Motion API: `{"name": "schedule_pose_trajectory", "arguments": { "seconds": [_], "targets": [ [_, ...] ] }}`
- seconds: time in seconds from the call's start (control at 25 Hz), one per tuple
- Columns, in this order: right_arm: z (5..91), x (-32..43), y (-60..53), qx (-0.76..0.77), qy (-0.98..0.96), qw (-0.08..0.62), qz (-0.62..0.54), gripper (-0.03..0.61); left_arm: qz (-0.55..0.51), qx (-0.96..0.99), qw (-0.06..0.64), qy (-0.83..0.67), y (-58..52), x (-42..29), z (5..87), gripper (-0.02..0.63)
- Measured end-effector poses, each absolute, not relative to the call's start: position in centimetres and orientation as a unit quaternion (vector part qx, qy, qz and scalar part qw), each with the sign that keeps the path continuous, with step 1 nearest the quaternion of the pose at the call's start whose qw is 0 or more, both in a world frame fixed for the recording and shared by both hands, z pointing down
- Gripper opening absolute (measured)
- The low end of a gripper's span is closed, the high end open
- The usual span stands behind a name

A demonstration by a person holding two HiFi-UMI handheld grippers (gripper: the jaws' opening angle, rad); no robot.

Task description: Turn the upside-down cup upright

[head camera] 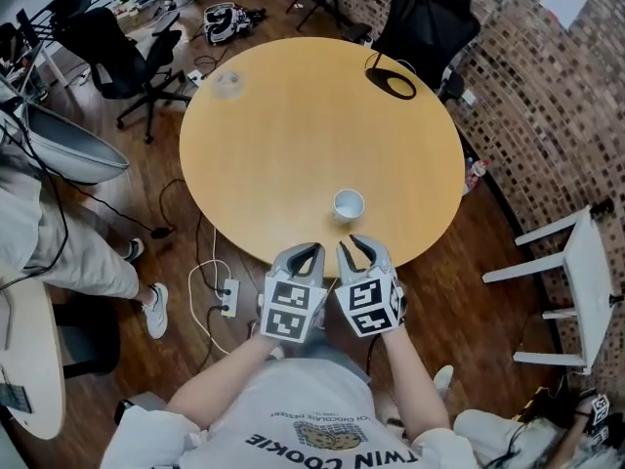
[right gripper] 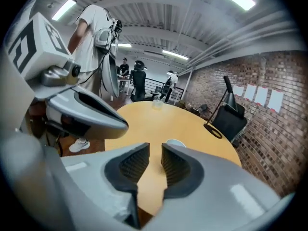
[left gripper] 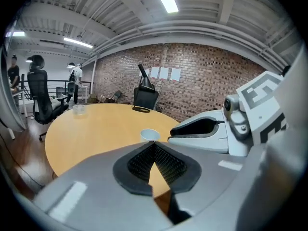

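Cup (head camera: 349,204) stands mouth-up, apparently empty, on the table (head camera: 293,125) near its edge, just beyond both grippers. Left gripper (head camera: 305,255) jaws meet at the tips; right gripper (head camera: 359,252) jaws stand narrowly apart, holding nothing.

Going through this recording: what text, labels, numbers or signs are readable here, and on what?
"TWIN COOKIE": on the person's white shirt, upside down in the head view.
Small arched line above the shirt's cookie graphic: too small to read.
Papers on the brick wall: nothing legible.
Marker cubes: black-and-white patterns only, no words.
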State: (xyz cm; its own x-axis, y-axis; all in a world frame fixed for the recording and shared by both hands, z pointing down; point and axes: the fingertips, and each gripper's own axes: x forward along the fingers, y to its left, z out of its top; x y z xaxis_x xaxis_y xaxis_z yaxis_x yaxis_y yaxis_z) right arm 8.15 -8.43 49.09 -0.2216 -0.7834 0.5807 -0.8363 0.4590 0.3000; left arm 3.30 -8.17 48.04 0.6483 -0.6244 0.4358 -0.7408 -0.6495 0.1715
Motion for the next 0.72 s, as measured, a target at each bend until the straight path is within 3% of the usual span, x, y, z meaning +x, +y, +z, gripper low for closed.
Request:
{"name": "schedule_pose_trajectory", "arguments": {
  "seconds": [0.36,0.72],
  "targets": [
    [54.4,9.9,-15.2,0.406,-0.791,0.458,0.003,0.064,0.179,0.86,0.189,-0.438,-13.9,3.6,49.1,0.003],
    [57.4,9.7,-15.9,0.317,-0.814,0.486,0.018,0.054,0.185,0.838,0.205,-0.471,-16.1,4.9,50.3,0.003]
  ]
}}
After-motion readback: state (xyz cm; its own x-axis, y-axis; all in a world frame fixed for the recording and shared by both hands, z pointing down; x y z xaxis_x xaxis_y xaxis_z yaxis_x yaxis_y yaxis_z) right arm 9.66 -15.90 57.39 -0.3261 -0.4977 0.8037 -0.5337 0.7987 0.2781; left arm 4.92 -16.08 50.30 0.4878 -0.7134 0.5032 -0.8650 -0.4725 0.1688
